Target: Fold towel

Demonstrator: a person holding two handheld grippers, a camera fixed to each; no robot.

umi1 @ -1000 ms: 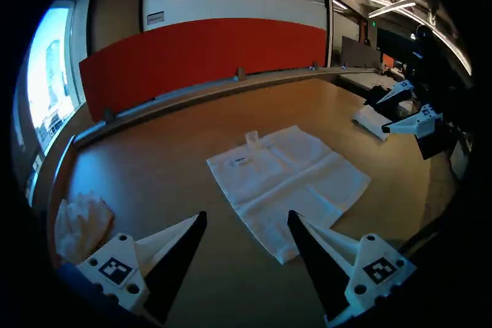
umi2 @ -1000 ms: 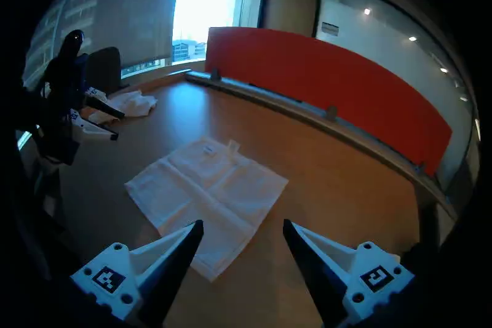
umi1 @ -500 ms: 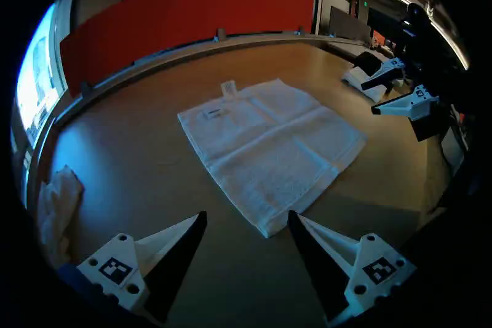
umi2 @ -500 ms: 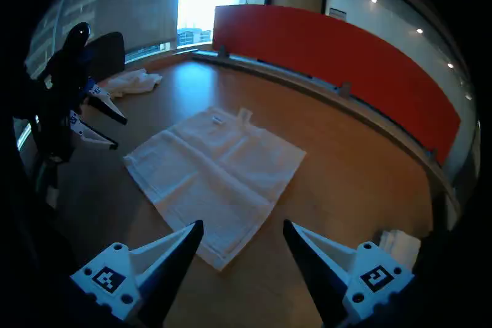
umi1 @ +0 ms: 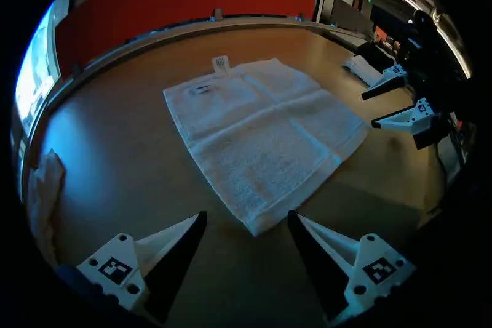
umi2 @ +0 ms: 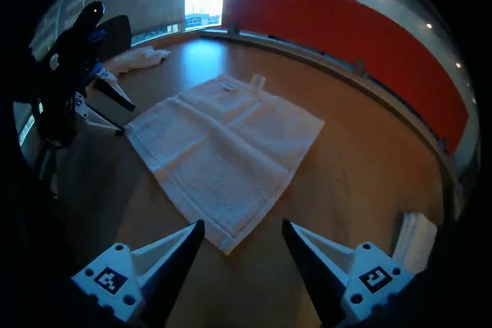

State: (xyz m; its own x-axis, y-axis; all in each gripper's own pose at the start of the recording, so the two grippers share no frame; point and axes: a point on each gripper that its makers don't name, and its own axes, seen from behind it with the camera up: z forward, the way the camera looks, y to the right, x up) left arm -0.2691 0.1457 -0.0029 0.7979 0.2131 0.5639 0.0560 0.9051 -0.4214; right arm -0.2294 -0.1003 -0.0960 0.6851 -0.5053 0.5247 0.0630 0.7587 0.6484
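A white towel [umi1: 261,131] lies spread flat on the brown table [umi1: 123,162], with fold creases and a small tag [umi1: 220,64] at its far edge. My left gripper [umi1: 247,229] is open, hovering just above the towel's near corner. In the right gripper view the same towel [umi2: 224,146] lies ahead, its near corner just in front of my open right gripper [umi2: 241,239]. The right gripper [umi1: 393,100] also appears across the towel in the left gripper view. The left gripper [umi2: 101,103] shows beside the towel's left corner in the right gripper view.
A crumpled white cloth [umi1: 40,196] lies at the table's left edge. Folded white towels sit at the far right [umi1: 363,69] and, in the right gripper view, at the lower right [umi2: 415,239]. A red partition [umi1: 184,2] runs along the table's back.
Both grippers have moved lower and closer to the towel, each now near a corner. The towel itself lies as before, and both grippers stay open.
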